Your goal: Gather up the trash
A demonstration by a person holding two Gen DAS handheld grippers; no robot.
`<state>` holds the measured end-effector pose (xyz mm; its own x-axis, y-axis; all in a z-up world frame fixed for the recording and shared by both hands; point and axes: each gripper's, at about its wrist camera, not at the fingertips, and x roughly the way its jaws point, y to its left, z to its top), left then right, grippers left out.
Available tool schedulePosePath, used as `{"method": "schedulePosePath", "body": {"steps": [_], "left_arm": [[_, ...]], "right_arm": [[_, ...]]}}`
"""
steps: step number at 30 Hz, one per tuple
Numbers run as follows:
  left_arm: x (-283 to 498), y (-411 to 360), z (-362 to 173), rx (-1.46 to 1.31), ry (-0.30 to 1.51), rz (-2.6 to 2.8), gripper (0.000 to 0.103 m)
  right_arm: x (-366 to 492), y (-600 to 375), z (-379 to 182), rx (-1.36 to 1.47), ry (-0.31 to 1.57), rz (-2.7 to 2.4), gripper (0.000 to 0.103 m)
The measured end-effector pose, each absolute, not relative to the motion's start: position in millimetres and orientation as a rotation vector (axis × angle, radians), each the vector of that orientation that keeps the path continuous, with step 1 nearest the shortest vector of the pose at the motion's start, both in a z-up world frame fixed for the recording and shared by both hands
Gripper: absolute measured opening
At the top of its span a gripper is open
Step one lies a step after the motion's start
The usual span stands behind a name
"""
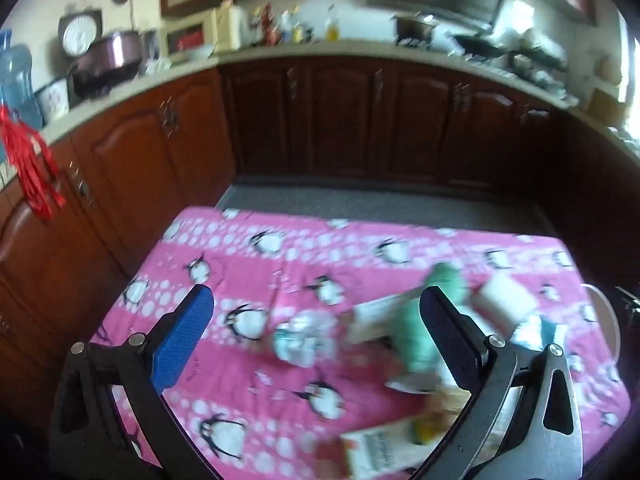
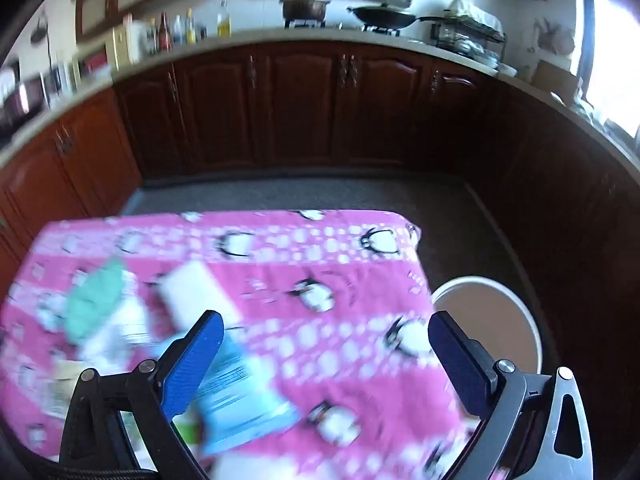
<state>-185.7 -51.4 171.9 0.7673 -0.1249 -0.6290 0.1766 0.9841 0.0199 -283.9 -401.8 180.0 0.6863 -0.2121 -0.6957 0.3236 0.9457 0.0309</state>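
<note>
Trash lies on a table with a pink penguin cloth [image 1: 280,392]. In the left wrist view I see a crumpled white wrapper [image 1: 306,338], a green packet [image 1: 424,320], a white box [image 1: 502,304] and a carton [image 1: 380,450]. My left gripper [image 1: 316,340] is open and empty above the wrapper. In the right wrist view the green packet [image 2: 94,300], the white box [image 2: 192,300] and a light blue packet [image 2: 244,404] lie on the cloth [image 2: 320,264]. My right gripper [image 2: 326,354] is open and empty above them. Both views are blurred.
A round white bin [image 2: 496,320] stands on the floor by the table's right edge; its rim shows in the left wrist view [image 1: 608,316]. Dark wood kitchen cabinets [image 1: 340,120] and a cluttered counter [image 2: 320,36] surround the grey floor [image 2: 304,194].
</note>
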Motion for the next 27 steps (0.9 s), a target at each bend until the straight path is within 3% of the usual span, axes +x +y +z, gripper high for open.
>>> {"method": "schedulePosePath", "body": {"steps": [11,27], "left_arm": [[-258,-98,214,0.098,0.539,-0.258,0.103],[-272,-98,224,0.070,0.505,-0.270,0.103]], "right_arm": [[-336,-348,236,0.169,0.513,-0.276,0.102],[-346,-338,234,0.145,0.484,-0.251,0.102]]}}
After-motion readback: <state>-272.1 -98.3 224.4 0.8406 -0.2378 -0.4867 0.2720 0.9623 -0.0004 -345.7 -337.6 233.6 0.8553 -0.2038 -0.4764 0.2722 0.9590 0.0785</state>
